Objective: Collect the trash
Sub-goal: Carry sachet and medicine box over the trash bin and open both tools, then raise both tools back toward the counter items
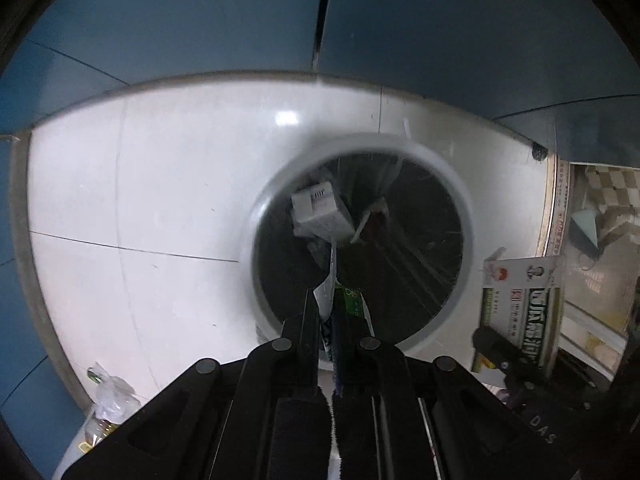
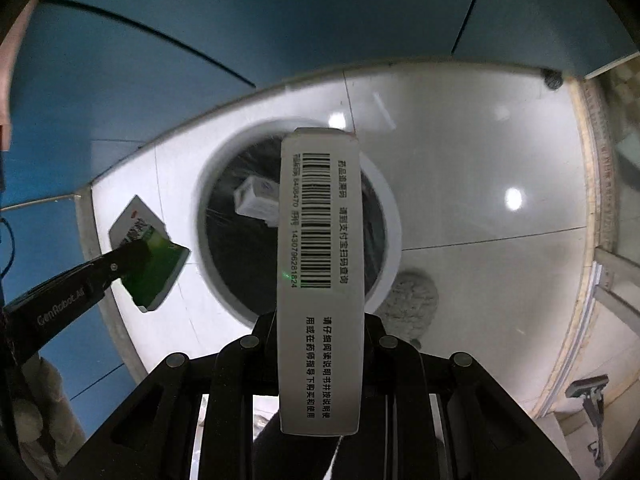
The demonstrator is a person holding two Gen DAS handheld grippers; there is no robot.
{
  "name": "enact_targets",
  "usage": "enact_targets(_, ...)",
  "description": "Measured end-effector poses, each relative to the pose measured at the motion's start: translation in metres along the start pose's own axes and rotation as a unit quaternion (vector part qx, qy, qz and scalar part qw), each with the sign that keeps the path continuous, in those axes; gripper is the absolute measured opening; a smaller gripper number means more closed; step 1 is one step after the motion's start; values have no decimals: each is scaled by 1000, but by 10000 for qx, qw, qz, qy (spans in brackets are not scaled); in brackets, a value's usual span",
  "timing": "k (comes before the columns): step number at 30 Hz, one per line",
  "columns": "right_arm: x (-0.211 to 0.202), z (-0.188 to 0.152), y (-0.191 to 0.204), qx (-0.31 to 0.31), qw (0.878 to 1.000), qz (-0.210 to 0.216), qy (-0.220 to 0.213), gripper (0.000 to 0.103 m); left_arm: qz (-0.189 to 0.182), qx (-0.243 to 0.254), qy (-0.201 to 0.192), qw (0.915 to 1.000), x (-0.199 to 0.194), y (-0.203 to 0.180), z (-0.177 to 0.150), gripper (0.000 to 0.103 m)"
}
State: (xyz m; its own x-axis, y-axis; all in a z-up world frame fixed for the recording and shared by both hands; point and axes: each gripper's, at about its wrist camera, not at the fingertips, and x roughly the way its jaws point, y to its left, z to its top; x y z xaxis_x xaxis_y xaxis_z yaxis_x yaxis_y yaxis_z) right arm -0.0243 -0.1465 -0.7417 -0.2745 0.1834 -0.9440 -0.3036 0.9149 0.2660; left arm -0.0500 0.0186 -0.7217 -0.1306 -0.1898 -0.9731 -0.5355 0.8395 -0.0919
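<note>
The right gripper (image 2: 320, 320) clamps a long white box (image 2: 320, 272), its long axis pointing ahead over the bin (image 2: 394, 216). The left gripper (image 1: 338, 312) pinches a flat green-and-white packet (image 2: 154, 266) edge-on toward the bin.

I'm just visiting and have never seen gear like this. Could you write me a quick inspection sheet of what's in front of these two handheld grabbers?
Surface: glossy white tiled floor meeting blue wall panels.
Job's things: round white-rimmed bin with a dark liner, a small white box inside.
Clutter: crumpled clear plastic bag on the floor; fuzzy grey lump beside the bin.
Grippers: left gripper pinches a flat green-and-white box edge-on; right gripper clamps a long barcoded box.
Cables: a thin dark one at the left edge.
Surroundings: glass partition; mop-like tool.
</note>
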Motion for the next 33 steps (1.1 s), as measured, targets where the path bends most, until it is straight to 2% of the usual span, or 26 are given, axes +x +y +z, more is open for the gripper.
enact_targets(4,30,2,-6,78,9997,114,183,25,-165,-119,48,9998,5,8,0,10)
enact_targets(5,35,2,-5,95,9996,122,220,25,-180,-123,39,9998,3,10,1,16)
enact_targets(6,37,3,-5,107,9996,89,239,25,-145,-88,-2,9999,2,11,1,37)
enact_targets(7,39,2,-6,113,9995,53,279,28,-15,-46,-113,9999,-3,12,-1,53)
enact_targets(8,40,1,-6,121,9995,32,302,39,65,-39,-217,9997,-7,16,-1,78)
enact_targets(9,37,-2,-9,132,9995,-13,279,45,140,-24,-355,9993,-14,17,-2,82)
enact_targets(10,33,0,-9,140,9996,-45,250,58,256,-10,-474,9985,-22,19,-4,82)
enact_targets(11,29,-1,-8,126,9997,-100,203,64,345,-11,-533,9980,-27,21,-4,84)
enact_targets(12,26,-2,-7,86,9996,-212,174,66,430,-4,-611,9972,-34,23,-6,96)
enact_targets(13,22,-3,-5,39,9994,-327,128,71,487,7,-662,9966,-39,25,-7,102)
enact_targets(16,9,-7,-8,-15,9982,-599,0,98,634,-7,-838,9945,-57,29,-13,103)
enact_targets(17,3,-9,-7,-13,9973,-730,-43,103,662,-14,-861,9941,-61,30,-16,103)
enact_targets(25,-57,-27,10,-124,9915,-1205,-464,103,772,-14,-960,9924,-113,30,-48,103)
enact_targets(33,-157,-60,33,-142,9887,-1282,-763,103,729,86,-1093,9913,-191,26,-84,103)
